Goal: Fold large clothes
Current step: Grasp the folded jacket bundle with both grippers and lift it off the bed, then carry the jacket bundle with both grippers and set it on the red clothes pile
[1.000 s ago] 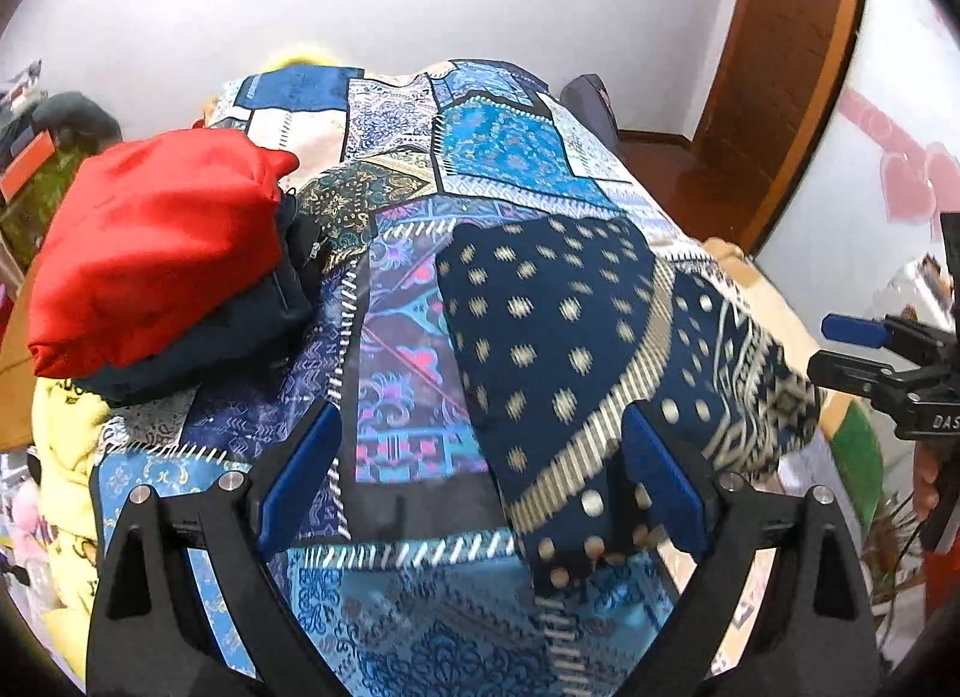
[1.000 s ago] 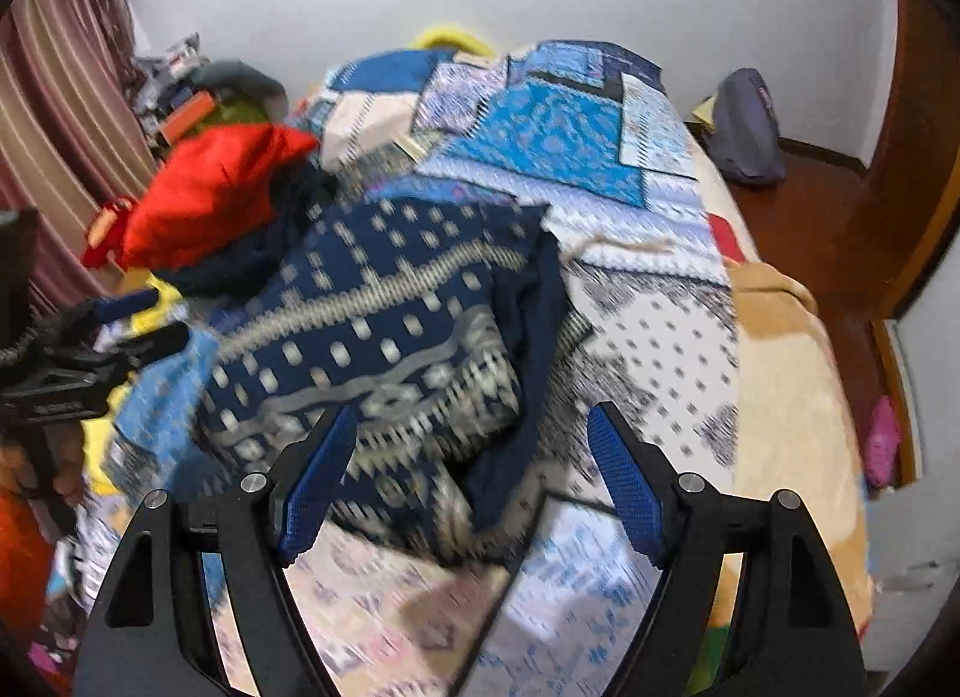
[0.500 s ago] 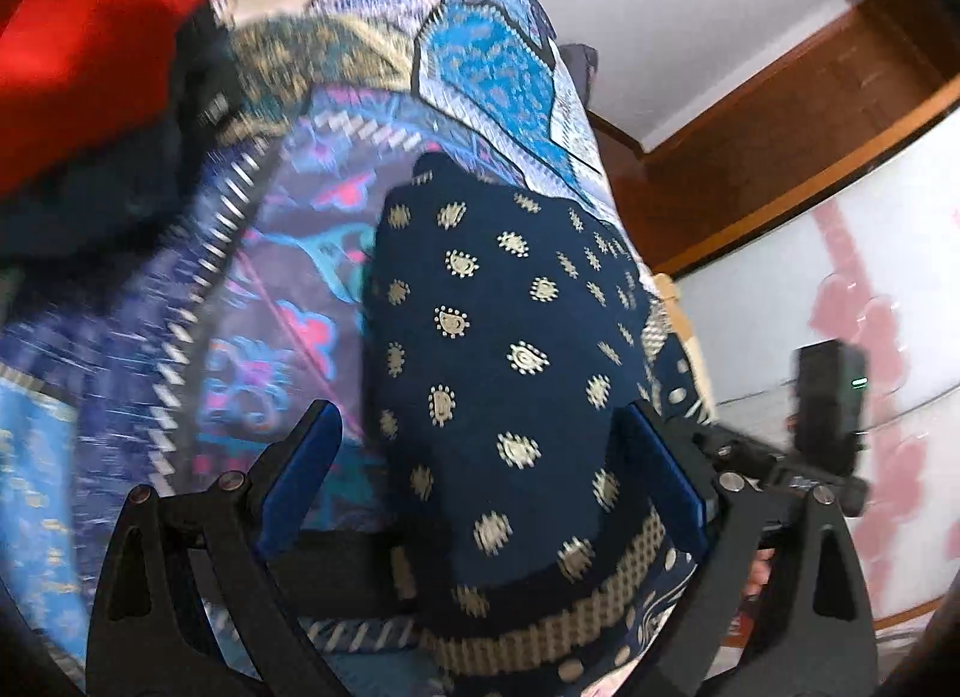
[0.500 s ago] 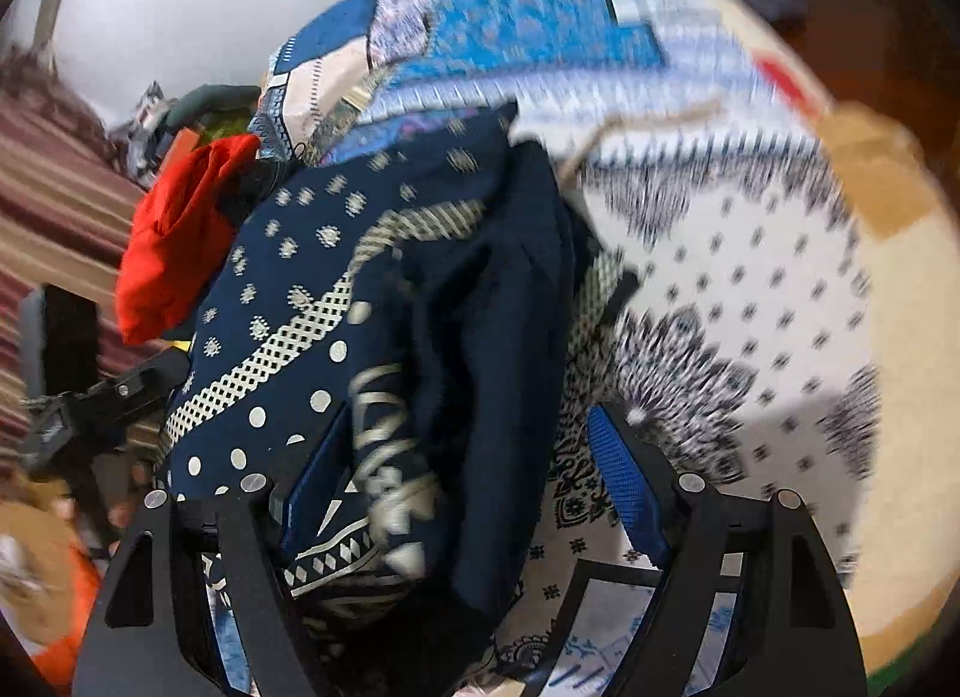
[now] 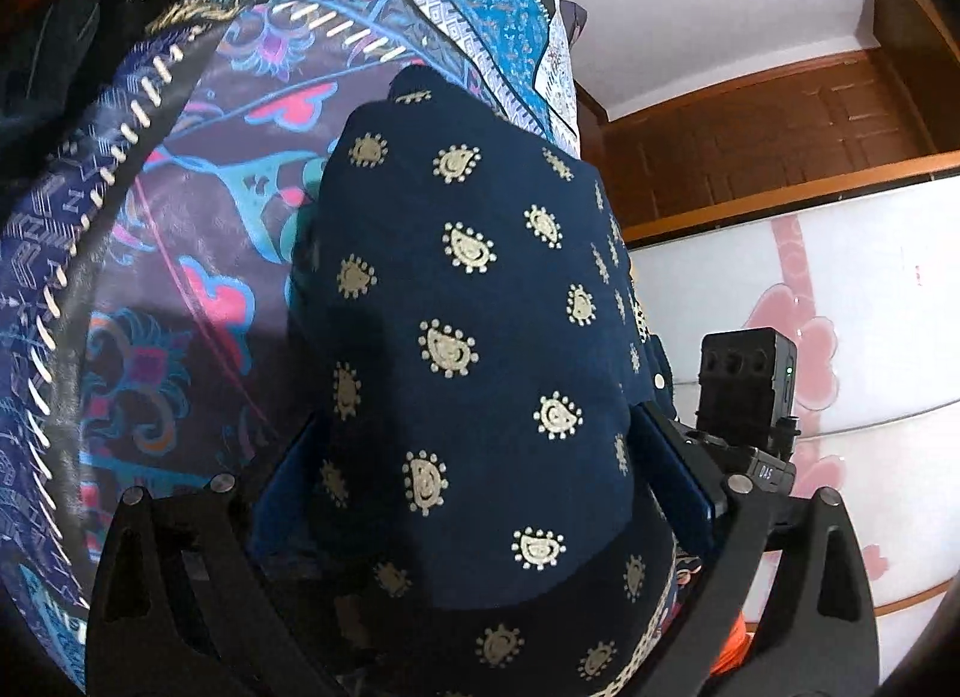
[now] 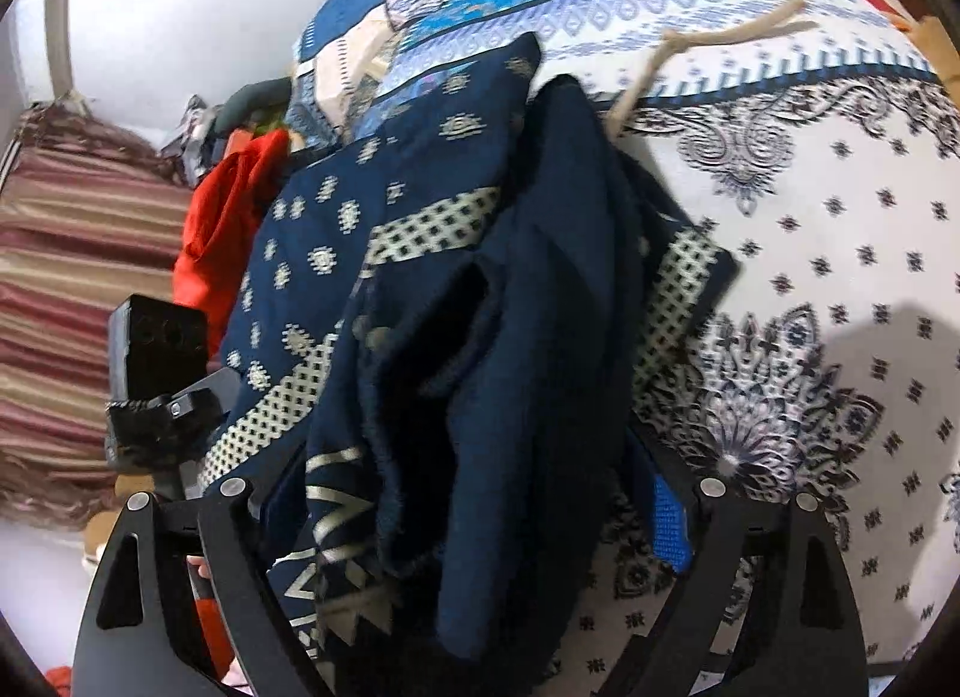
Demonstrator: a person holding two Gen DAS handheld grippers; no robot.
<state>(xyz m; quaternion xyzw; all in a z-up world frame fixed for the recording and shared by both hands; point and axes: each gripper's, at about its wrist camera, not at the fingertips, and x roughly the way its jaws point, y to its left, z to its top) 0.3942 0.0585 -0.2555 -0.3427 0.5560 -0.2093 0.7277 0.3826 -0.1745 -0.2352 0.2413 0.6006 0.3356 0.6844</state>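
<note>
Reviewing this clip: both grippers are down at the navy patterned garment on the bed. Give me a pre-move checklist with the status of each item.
1. Left gripper astride the navy garment: ok, fabric fills the gap between its fingers.
2. Right gripper astride the same garment: ok.
3. Jaws clamped on cloth: not ok, both look open.
4. Garment flat for folding: not ok, bunched in the right wrist view.
5. Red clothing apart from the garment: cannot tell, edges meet.
6. Loose beige cord clear of grippers: ok.
</note>
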